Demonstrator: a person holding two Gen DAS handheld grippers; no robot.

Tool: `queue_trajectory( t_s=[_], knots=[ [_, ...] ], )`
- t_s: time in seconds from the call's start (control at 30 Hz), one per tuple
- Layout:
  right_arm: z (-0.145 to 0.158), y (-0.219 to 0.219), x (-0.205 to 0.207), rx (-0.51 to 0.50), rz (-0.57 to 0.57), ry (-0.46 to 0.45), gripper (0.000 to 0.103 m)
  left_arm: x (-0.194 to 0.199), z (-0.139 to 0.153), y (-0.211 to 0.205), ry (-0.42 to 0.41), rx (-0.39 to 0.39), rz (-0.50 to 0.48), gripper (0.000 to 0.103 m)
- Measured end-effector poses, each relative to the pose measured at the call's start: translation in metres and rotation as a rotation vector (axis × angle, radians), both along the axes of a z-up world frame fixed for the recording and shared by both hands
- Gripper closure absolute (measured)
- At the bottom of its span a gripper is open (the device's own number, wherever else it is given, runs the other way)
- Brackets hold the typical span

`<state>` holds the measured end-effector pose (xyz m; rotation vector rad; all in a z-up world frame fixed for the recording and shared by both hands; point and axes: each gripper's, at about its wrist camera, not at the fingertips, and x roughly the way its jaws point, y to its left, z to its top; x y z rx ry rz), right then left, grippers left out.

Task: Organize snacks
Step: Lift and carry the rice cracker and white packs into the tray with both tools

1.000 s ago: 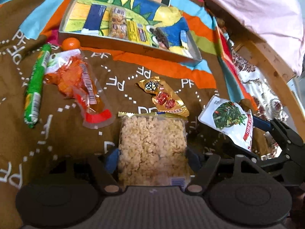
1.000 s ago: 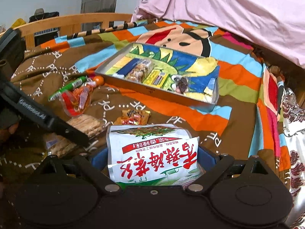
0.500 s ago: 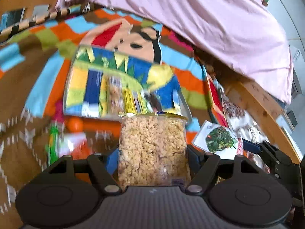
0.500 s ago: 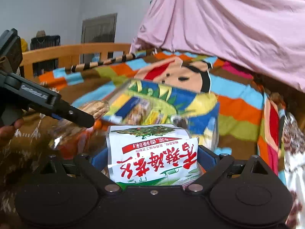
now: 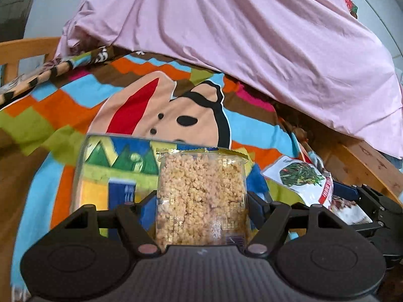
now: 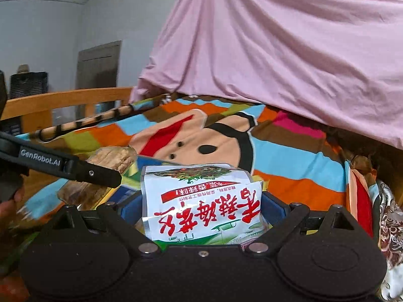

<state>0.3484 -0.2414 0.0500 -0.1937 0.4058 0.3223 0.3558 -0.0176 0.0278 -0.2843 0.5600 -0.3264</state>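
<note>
My left gripper is shut on a clear bag of puffed-rice crackers, held up above the near part of the clear tray. A dark blue packet lies in the tray. My right gripper is shut on a white snack pouch with red characters, held in the air. That pouch also shows at the right of the left wrist view. In the right wrist view the left gripper and its cracker bag are at the left.
A colourful cartoon blanket covers the bed. A pink sheet is heaped at the far side. A wooden bed rail runs along the left and another along the right.
Both grippers have risen from the blanket with their snacks and moved forward over the tray. The loose snacks on the blanket have dropped out of view.
</note>
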Motion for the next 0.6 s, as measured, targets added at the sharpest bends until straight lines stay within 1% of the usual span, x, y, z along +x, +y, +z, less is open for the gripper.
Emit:
queue_trajectory(
  t_s=[0.1, 0.27, 0.37, 0.43, 0.6],
  knots=[
    [-0.015, -0.001, 0.028, 0.003, -0.043, 0.018, 0.009, 0.023, -0.011, -0.010, -0.001, 0.008, -0.007, 0.027],
    [-0.043, -0.003, 0.054, 0.007, -0.088, 0.076, 0.009, 0.047, -0.034, -0.020, 0.018, 0.019, 0.002, 0.027],
    [-0.057, -0.004, 0.062, 0.033, -0.091, 0.105, 0.008, 0.048, -0.047, -0.026, 0.007, 0.078, 0.013, 0.027],
    [-0.066, -0.003, 0.067, 0.019, -0.092, 0.111, 0.008, 0.047, -0.054, -0.031, -0.004, 0.123, 0.006, 0.028],
    [-0.082, 0.000, 0.071, -0.011, -0.081, 0.124, 0.008, 0.050, -0.065, -0.032, -0.001, 0.190, 0.018, 0.028]
  ],
)
